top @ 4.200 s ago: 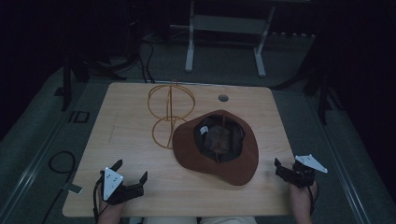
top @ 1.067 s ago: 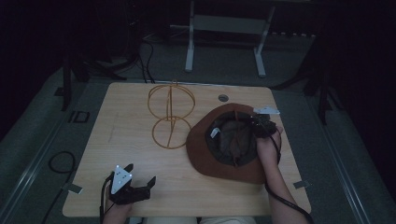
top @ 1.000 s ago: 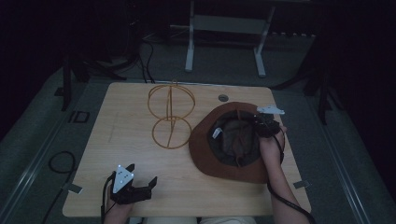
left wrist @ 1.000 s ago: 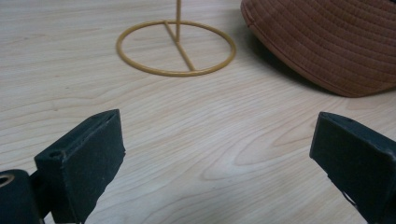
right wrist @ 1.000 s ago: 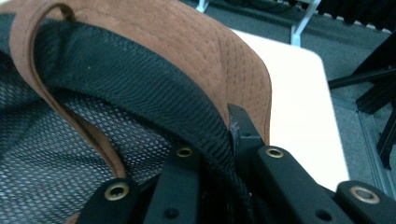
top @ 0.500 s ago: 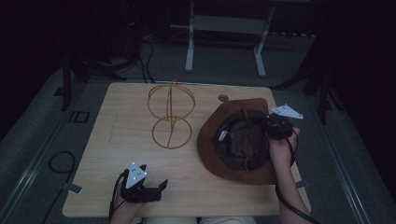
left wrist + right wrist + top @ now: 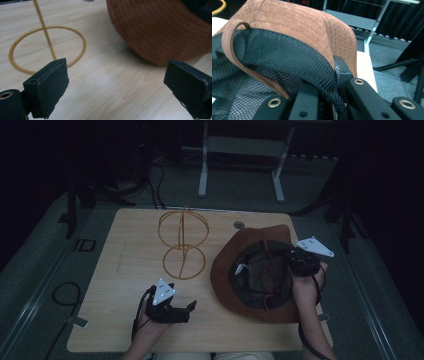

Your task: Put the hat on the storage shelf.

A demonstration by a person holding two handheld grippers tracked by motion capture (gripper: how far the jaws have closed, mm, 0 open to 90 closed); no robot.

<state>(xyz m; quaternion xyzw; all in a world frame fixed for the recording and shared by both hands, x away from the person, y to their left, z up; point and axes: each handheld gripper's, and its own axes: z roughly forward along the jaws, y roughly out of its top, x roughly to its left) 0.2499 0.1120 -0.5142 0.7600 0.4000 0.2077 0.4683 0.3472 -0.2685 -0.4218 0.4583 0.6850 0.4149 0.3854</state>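
High view: I see the brown hat [image 7: 250,270] lying brim-up on the right half of the wooden table [image 7: 125,255], crown down, dark mesh lining facing up w/ a cord looped across the inside. My right gripper [image 7: 298,261] sits at the hat's right side, on the edge of the lining, grey plate on top, hand and forearm coming up from the bottom edge. My left gripper [image 7: 187,310] is low at the near-left part of the table, pointing toward the hat, jaws spread, nothing btwn them; it's near the brim but apart from it. The gold wire stand [image 7: 183,245] is upright mid-table, left of the hat, round base just beside the brim. A small round grommet [image 7: 239,225] sits near the far edge. Left gripper view: both black jaws wide apart over bare wood, empty; the stand's ring base [image 7: 47,47] at left w/ its thin upright rod, the hat's brown curved brim [image 7: 160,27] at upper right, resting on the table. Right gripper view: jaws closed tight on the hat's inner edge [image 7: 294,47], mesh lining and suede pinched btwn them, that part of the brim curling up above the jaws. Table corner and grey floor beyond.
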